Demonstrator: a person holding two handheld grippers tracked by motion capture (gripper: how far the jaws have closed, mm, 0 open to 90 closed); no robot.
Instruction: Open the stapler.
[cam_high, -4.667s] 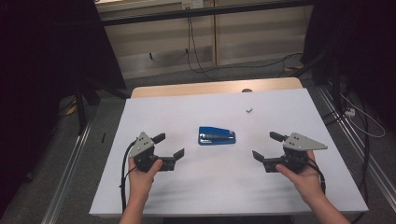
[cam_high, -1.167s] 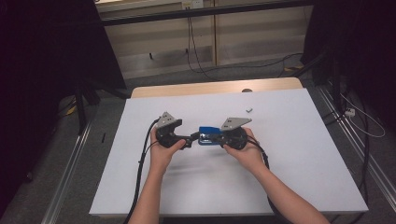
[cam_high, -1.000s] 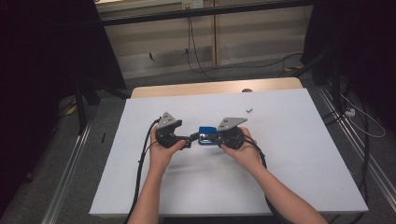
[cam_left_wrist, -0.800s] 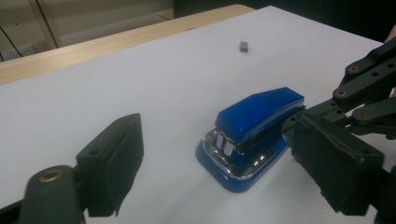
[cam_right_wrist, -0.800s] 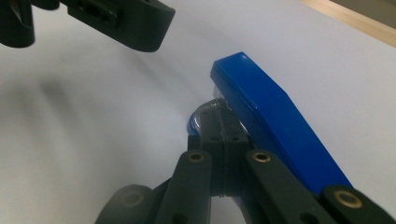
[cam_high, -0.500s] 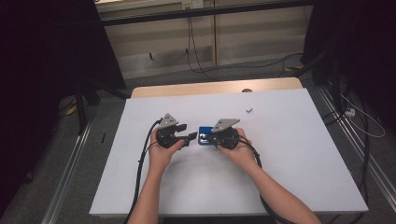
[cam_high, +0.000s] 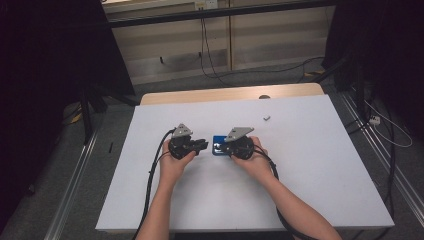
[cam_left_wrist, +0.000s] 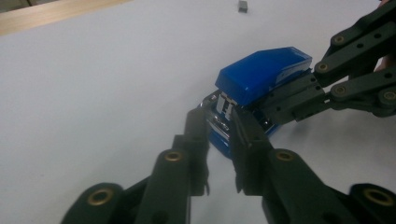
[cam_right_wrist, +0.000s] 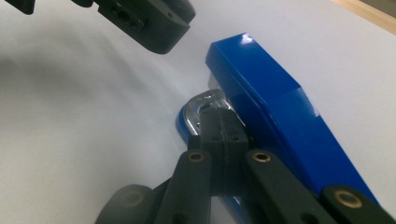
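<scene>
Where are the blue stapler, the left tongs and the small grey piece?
blue stapler (cam_left_wrist: 261, 74), left gripper view, blue top cover.
left tongs (cam_left_wrist: 219, 123), left gripper view, between the tips at the stapler's metal front.
small grey piece (cam_high: 266, 118), high view, its middle.

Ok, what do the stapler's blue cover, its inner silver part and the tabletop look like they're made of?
The stapler's blue cover looks like glossy moulded plastic: smooth, with soft highlights along its edges. The inner silver part seems to be polished metal, since it shines like chrome. The tabletop looks like a matte white sheet or laminate, hard to tell which; its far edge shows a wood-coloured strip.
</scene>
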